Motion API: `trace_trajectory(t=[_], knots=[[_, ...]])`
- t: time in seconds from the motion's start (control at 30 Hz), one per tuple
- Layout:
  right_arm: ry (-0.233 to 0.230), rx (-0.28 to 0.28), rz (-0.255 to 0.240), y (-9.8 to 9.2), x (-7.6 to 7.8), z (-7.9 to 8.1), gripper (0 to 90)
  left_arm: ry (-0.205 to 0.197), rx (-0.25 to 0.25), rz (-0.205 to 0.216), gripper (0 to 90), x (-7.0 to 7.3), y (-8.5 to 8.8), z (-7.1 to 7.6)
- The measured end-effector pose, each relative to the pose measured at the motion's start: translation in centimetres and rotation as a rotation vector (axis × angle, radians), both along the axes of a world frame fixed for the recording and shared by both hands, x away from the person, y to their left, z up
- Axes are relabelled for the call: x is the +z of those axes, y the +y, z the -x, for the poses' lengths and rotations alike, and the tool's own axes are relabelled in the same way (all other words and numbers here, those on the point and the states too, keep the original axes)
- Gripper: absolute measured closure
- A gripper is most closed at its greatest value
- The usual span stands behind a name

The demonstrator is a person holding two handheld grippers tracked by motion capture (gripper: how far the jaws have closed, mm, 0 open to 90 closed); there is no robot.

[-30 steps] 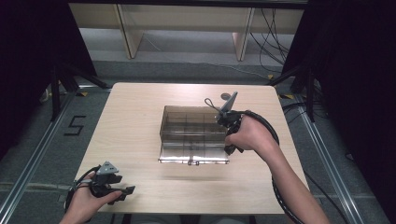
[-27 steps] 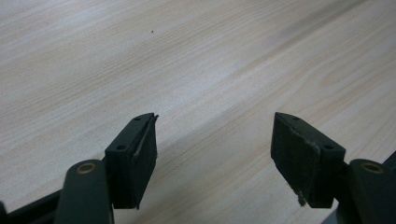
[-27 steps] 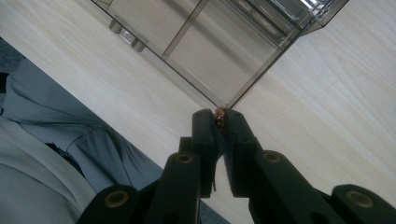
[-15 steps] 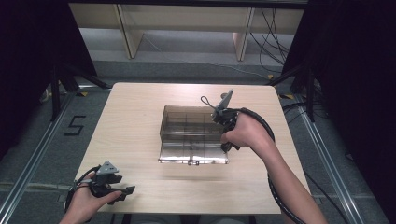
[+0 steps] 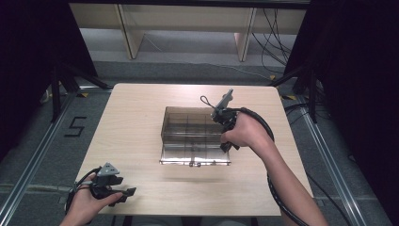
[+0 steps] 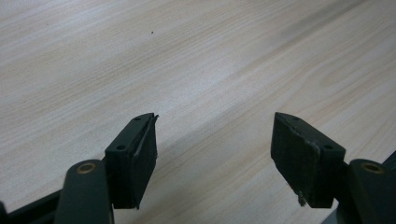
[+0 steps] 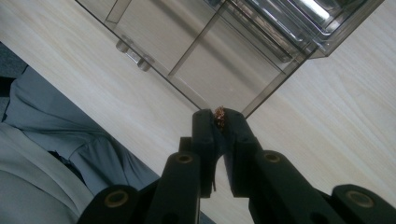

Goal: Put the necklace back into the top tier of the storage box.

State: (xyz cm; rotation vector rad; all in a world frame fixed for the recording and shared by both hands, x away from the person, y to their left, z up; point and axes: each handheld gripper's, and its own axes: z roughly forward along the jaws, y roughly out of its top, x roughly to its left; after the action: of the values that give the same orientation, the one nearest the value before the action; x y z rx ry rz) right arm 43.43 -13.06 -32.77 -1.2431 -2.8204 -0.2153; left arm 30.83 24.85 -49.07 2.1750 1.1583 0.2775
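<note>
Right gripper (image 7: 219,122), jaws closed on a small reddish-brown object (image 7: 220,116), poised above the near right corner of the clear compartment box (image 5: 195,136) mid-table; left gripper (image 6: 212,149) open over bare wooden table (image 6: 196,60)

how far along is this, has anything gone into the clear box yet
Early on. The clear plastic compartment box looks empty. In hand: the right gripper is shut on a small reddish-brown object beside the box's corner. Left: placing it inside. The left gripper rests open over the wooden table.
</note>
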Motion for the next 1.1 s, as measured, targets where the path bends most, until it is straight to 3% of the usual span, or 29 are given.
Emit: trace_trajectory(t=[0.03, 0.1, 0.5, 0.53, 0.63, 0.67, 1.07, 1.1], knots=[[0.011, -0.042, 0.008, 0.2, 0.0, 0.2, 84.3, 0.004, 0.003, 0.0, 31.4, 0.0, 0.0, 0.0], [0.024, -0.053, 0.011, 0.4, 0.0, 0.2, 84.3, 0.002, 0.001, 0.001, 31.4, 0.0, 0.0, 0.0], [0.016, -0.042, 0.007, 0.6, -0.2, -0.1, 84.3, 0.002, 0.0, 0.0, 31.4, 0.0, 0.0, 0.0], [0.006, -0.009, 0.0, 0.5, -0.3, -0.3, 84.3, 0.0, 0.002, 0.002, 31.4, 0.0, 0.0, 0.0], [0.014, -0.04, 0.006, 0.7, -0.2, -0.2, 84.3, 0.013, 0.024, 0.019, 31.4, 0.0, -0.1, 0.2], [0.003, -0.02, 0.002, 0.7, -0.3, -0.3, 84.3, 0.0, 0.0, 0.001, 31.4, 0.1, 0.0, 0.0], [0.009, -0.021, 0.006, 1.0, -1.0, -0.7, 84.3, 0.015, 0.026, 0.02, 31.4, 0.0, -0.2, 0.2], [0.017, -0.044, 0.01, 1.1, -1.0, -0.6, 84.3, 0.014, 0.022, 0.017, 31.4, 0.0, -0.1, 0.1]])
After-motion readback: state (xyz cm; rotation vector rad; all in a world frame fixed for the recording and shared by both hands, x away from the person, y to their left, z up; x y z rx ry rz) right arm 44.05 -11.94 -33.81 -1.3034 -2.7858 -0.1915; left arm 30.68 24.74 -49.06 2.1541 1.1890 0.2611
